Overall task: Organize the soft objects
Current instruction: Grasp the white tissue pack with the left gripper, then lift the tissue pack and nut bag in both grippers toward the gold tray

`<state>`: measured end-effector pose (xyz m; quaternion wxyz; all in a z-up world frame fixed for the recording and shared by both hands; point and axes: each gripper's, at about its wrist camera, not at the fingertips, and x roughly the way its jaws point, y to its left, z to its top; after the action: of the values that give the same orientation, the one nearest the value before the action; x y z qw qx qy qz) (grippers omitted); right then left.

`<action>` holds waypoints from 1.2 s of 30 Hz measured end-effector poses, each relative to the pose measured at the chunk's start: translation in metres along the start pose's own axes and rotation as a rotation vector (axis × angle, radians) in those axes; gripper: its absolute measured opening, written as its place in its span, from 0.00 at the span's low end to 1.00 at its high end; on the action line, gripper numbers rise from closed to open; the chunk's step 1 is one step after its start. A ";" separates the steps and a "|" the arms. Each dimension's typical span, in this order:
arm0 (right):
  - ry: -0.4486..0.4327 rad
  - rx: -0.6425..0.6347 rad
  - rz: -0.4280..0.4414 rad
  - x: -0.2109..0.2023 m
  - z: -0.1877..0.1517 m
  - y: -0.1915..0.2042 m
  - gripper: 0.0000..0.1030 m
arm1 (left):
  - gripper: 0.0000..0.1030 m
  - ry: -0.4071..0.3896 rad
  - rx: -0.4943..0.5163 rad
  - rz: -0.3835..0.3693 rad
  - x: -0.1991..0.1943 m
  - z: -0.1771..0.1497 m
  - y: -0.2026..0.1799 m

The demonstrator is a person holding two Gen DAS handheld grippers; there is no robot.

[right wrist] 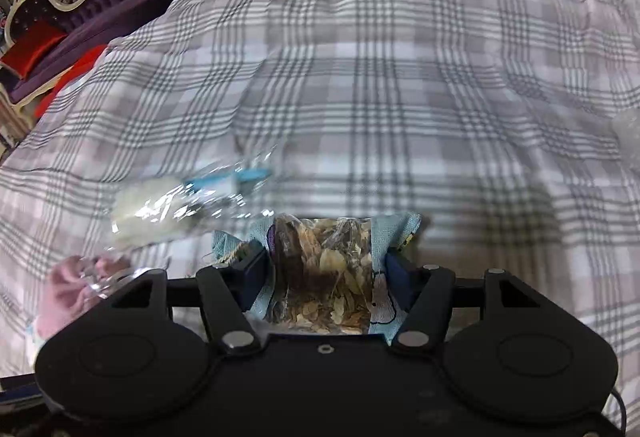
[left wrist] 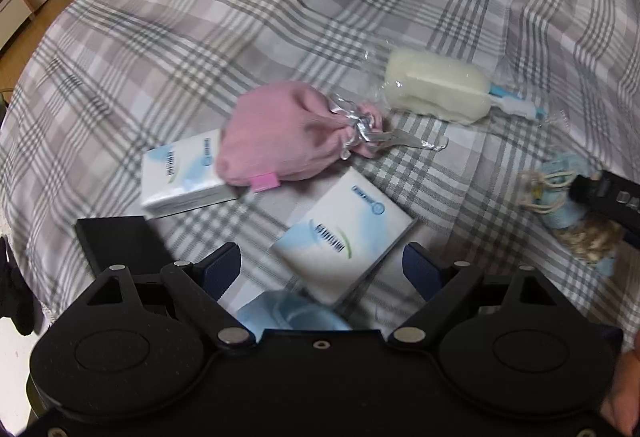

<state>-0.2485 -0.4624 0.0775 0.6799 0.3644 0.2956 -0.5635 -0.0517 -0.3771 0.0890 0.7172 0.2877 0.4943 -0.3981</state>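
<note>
the little bag could slip, and the tissue pack could get knocked

the right gripper (right wrist: pixel 326 279) is squeezed shut on a small blue cloth sachet (right wrist: pixel 324 277) with a clear window full of dried bits. its two pads press on the sides of the sachet, just above the checked bed cover (right wrist: pixel 380 77). the sachet is soft and squishy. if the squeeze is too light, or the hand swings fast, it could slide out and drop back on the bed.

just to the left of it lies the sponge brush in its clear wrapper (right wrist: pixel 160 209). the wrapper is shiny and loose. a low pass could snag it and drag it along.

the left gripper (left wrist: pixel 320 273) is wide open and holds nothing. a white tissue pack (left wrist: pixel 344 237) sits between its fingers, but the pads do not touch it. a light blue thing (left wrist: pixel 292 317) lies right below, partly hidden, and i cannot tell what it is. if the gripper comes down crooked, it could push the pack away or grab both things at once.

the pink pouch (left wrist: pixel 280 141) leans on a second tissue pack (left wrist: pixel 180 177). a bump there could tip it off.
</note>
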 end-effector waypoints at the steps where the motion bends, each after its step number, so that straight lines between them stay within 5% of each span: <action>1: 0.003 0.009 0.011 0.001 0.001 -0.003 0.60 | 0.83 0.008 0.004 0.005 0.005 0.002 -0.003; 8: 0.019 0.032 0.054 0.004 0.006 -0.017 0.62 | 0.83 0.056 0.018 0.036 0.031 0.006 -0.014; 13: 0.019 0.048 0.042 0.009 0.008 -0.016 0.82 | 0.77 0.069 -0.017 -0.020 0.040 0.010 -0.008; 21: 0.054 0.027 0.077 0.020 0.009 -0.012 0.94 | 0.68 0.053 -0.041 -0.045 0.036 0.009 -0.006; 28: 0.040 -0.031 0.077 0.017 0.007 -0.006 0.64 | 0.67 0.047 -0.056 -0.063 0.021 0.010 -0.005; 36: 0.039 0.053 0.114 0.010 0.015 -0.028 0.60 | 0.67 -0.001 -0.043 -0.090 -0.024 -0.002 -0.010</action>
<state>-0.2745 -0.4830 0.0728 0.6953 0.4094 0.2726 -0.5241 -0.0661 -0.3742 0.1109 0.7048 0.2493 0.5149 -0.4194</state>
